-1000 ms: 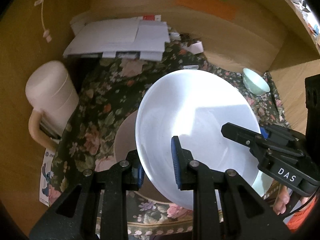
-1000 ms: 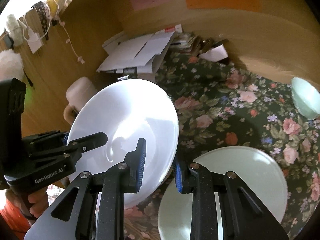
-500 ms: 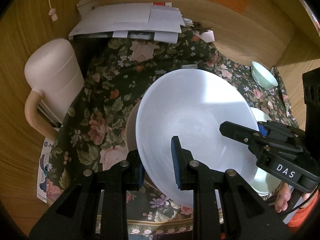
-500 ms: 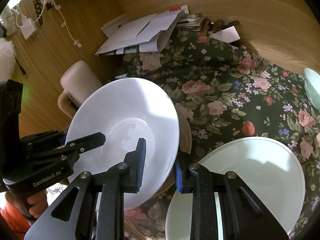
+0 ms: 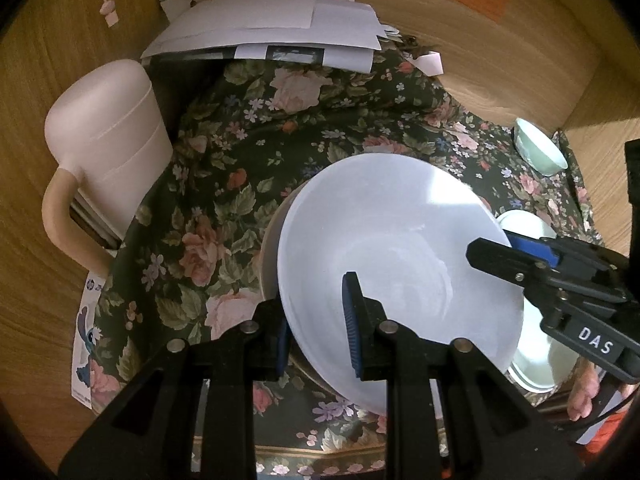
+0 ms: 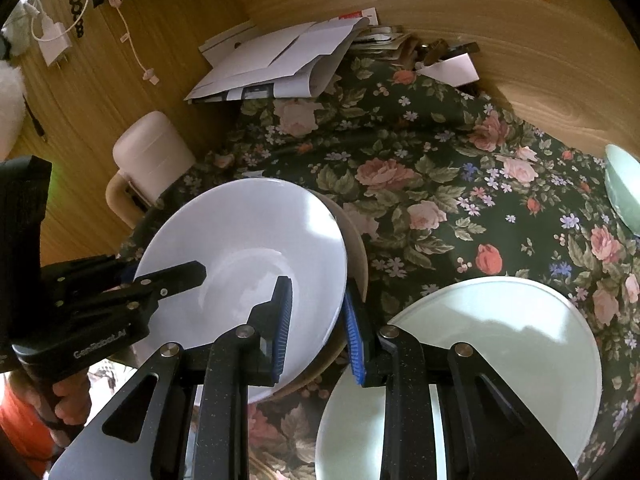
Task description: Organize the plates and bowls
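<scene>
White plate (image 5: 392, 256) rim between both fingers (image 5: 352, 328).

Home setting, not a lab or shop. My claws are working over a desk draped in a dark floral cloth (image 6: 420, 184), roses all over it. Wood-grain walls (image 6: 500, 60) box the spot in, with orange and pink paper notes stuck up at 12 o'clock. Loose papers and envelopes (image 5: 272, 28) piled at 11–12 o'clock. Cream lidded jug (image 5: 108, 132) at 9 o'clock. White charger and cable (image 6: 52, 40) hang on the wall at 10 o'clock in the right view. Household crockery on the cloth: white plate (image 6: 248, 256), pale green plate (image 6: 500, 340), small green bowl (image 5: 540, 152).
</scene>
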The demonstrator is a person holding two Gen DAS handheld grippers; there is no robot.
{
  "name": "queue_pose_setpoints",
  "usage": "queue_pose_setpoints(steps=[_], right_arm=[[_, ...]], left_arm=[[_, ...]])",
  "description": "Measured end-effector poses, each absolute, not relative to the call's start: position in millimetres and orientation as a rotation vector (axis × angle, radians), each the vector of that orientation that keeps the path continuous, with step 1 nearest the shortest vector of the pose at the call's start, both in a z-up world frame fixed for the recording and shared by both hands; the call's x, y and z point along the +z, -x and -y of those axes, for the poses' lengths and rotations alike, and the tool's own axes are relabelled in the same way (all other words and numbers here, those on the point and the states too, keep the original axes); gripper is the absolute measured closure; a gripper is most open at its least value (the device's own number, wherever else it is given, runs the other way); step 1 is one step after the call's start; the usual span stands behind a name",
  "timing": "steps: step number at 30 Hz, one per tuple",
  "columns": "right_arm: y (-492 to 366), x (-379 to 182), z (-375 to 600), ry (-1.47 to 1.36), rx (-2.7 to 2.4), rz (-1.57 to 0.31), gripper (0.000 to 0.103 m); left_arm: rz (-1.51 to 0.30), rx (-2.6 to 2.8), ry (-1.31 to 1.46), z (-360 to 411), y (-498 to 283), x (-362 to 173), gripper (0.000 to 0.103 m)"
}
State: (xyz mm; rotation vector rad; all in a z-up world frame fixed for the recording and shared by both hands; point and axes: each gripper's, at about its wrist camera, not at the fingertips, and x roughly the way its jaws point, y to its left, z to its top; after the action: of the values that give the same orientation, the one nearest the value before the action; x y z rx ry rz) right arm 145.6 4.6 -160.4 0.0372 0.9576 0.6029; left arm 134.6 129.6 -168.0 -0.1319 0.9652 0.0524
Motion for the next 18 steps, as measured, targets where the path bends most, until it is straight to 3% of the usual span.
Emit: queue_pose_setpoints(steps=[8,12,18], right_arm=[[-142.4,-152.4,2.4,-0.043,0.591,-0.923,0.077],[-141.0,-145.0,5.3,-0.035,0.599,-0.907,0.077],[-143.5,-144.0,16.8,-0.049,0.587,-0.903,0.077]], left_arm=[[-0.969,0.060,0.103,-125.5,-142.5,-168.8,0.080],[-0.970,0.054,0.082,-120.9,-146.7,-165.6,0.068],[-0.982,0.062,0.065,-116.4,-153.5,-162.7,0.058]])
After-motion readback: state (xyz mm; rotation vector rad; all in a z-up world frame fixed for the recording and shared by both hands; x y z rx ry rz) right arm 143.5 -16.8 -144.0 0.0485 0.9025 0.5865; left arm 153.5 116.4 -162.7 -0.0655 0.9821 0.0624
